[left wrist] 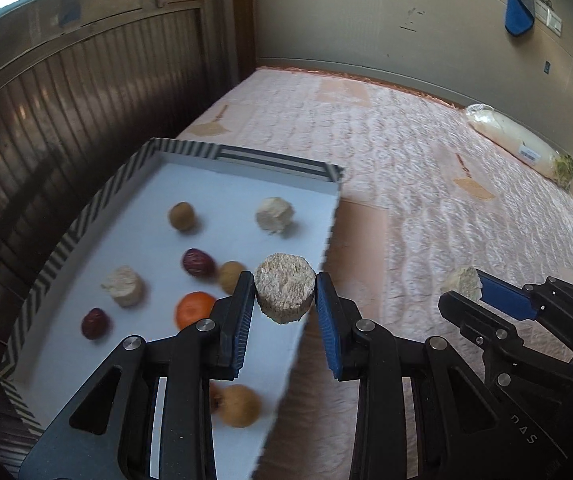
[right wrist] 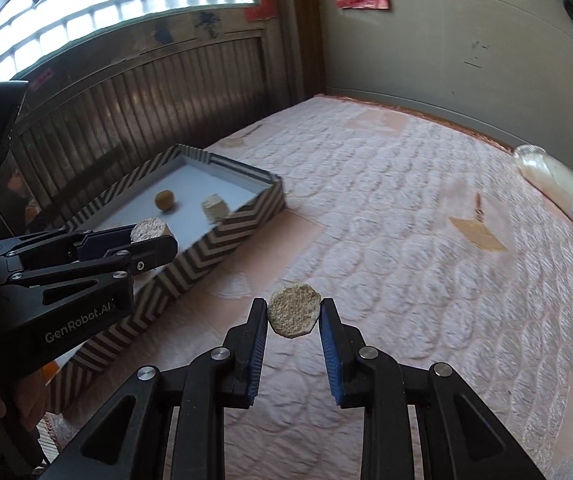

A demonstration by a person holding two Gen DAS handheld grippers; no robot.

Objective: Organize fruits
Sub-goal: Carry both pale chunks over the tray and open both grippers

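Observation:
My left gripper [left wrist: 285, 284] is shut on a beige freeze-dried fruit chunk [left wrist: 284, 293], held above the right edge of the striped tray [left wrist: 86, 216]. The tray holds two more beige chunks [left wrist: 274, 214], brown longans [left wrist: 181, 216], red dates [left wrist: 196, 262] and an orange [left wrist: 194, 310]. My right gripper [right wrist: 293, 308] is shut on another beige chunk [right wrist: 293, 315], held over the pink bedspread right of the tray [right wrist: 222, 236]. The right gripper also shows in the left wrist view [left wrist: 466, 286], and the left gripper in the right wrist view [right wrist: 154, 236].
The tray sits at the left edge of a bed with a pink quilted bedspread [left wrist: 426, 168]. A wooden slatted panel [left wrist: 66, 100] stands left of it. A plastic-wrapped pillow [left wrist: 514, 140] lies at the far right by the wall.

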